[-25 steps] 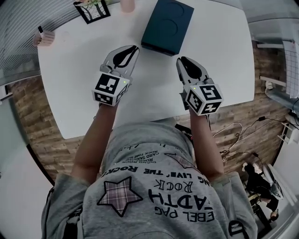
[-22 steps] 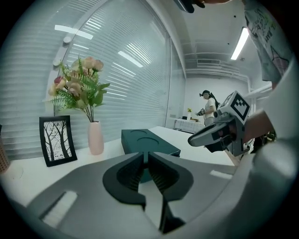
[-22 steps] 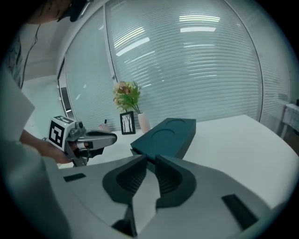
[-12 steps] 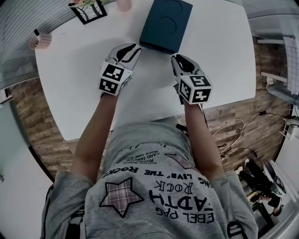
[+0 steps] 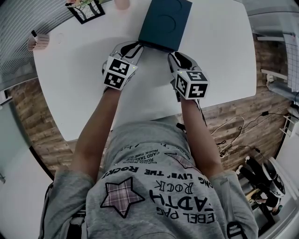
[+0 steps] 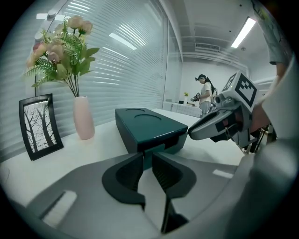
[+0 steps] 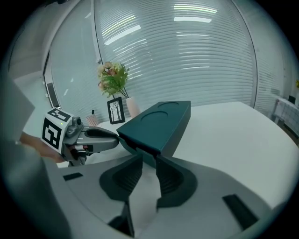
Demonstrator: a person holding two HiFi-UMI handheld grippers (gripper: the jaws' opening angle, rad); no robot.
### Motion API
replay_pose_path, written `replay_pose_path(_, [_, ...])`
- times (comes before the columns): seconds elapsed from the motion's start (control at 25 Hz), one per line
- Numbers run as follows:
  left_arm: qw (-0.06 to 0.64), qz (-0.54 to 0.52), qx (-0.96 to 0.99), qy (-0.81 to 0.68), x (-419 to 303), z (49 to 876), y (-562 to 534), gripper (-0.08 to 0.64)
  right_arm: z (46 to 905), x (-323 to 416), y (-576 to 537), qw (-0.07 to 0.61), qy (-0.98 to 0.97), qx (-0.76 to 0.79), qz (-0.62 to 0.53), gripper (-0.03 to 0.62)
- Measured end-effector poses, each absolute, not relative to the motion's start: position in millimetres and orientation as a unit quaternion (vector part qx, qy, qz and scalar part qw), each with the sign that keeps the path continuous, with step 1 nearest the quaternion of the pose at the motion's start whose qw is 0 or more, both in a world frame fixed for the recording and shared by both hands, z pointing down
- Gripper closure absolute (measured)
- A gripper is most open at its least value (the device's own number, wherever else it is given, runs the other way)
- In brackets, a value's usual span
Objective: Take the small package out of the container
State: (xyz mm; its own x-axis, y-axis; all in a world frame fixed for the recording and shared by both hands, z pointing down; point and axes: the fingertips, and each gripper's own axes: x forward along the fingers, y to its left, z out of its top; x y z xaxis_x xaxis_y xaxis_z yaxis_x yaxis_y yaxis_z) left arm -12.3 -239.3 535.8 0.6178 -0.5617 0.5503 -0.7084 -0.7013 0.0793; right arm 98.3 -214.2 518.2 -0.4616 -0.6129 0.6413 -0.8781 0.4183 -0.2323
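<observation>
Jaws empty: left gripper (image 6: 147, 159) slightly apart, right gripper (image 7: 149, 162) opening; gripper views alone show container (image 6: 145, 125) notch.

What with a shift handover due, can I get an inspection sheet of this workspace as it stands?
Surface: white table, mostly bare.
Job's things: dark teal container, lid closed, at the table's far middle; small package not seen.
Clutter: picture frame, pink vase with flowers and a small pink holder, all far left.
Grippers: left gripper has its jaws a little apart, nothing gripped; right gripper has its jaws opening, nothing gripped. Both tips are at the container's near end.
Cables: loose cables on the floor, right of the table.
Surroundings: wood-pattern floor, slatted blinds, a distant person.
</observation>
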Motion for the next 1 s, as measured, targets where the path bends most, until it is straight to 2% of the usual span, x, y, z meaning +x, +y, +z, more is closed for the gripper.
replay_pose_path(0.16, [0.146,0.252,0.887,-0.359,-11.0,536.7,-241.3,0.491,521.8,99.1,-215.2,0.234,-0.804,0.467,0.286,0.515])
replay_pose_path(1.0, [0.171,0.249,0.881,-0.363,-8.6,535.3,-241.3,0.499,524.0,98.6,-216.5,0.249,-0.806,0.451,0.29,0.54])
